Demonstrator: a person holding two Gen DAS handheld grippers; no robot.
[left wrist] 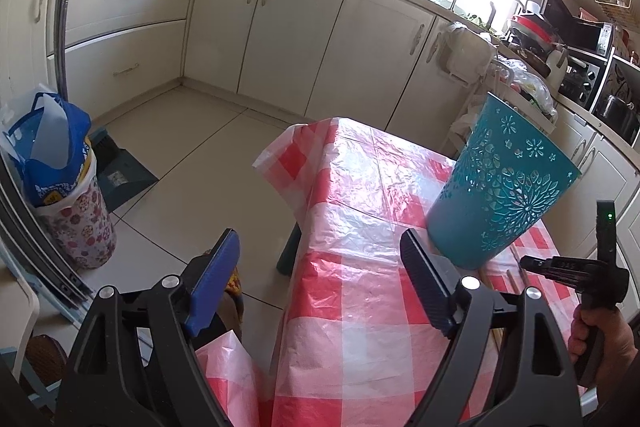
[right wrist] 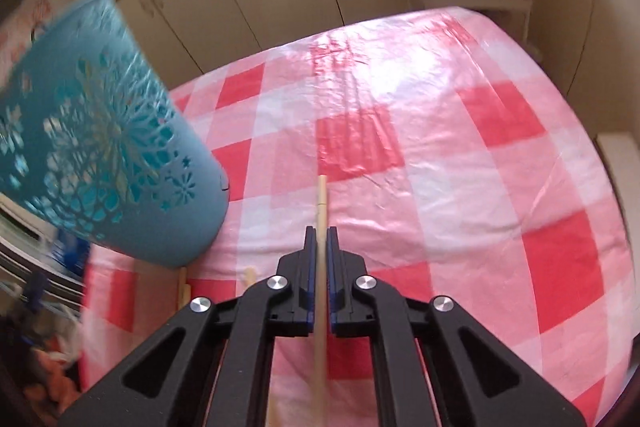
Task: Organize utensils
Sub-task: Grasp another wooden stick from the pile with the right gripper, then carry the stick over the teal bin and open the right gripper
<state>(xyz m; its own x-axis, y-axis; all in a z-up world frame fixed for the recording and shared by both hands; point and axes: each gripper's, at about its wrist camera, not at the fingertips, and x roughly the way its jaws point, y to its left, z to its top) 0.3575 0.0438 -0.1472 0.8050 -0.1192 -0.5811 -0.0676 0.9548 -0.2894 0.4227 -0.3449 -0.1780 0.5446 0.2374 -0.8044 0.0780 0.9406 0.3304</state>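
Note:
A teal cut-out utensil holder (left wrist: 502, 183) stands on the red-and-white checked table (left wrist: 360, 291); it also shows at the left of the right wrist view (right wrist: 104, 155). My right gripper (right wrist: 321, 233) is shut on a wooden chopstick (right wrist: 321, 199) that sticks out forward past the fingertips, above the table, right of the holder. Two more wooden sticks (right wrist: 182, 287) lie on the cloth near the holder's base. My left gripper (left wrist: 320, 247) is open and empty over the table's left edge, left of the holder. The right gripper's body shows in the left wrist view (left wrist: 596, 267).
Kitchen cabinets (left wrist: 280, 35) line the far wall. A flowered bin with a blue bag (left wrist: 68, 195) and a dustpan (left wrist: 120, 175) stand on the floor at left. A shelf cart with bags (left wrist: 516, 83) stands beyond the table.

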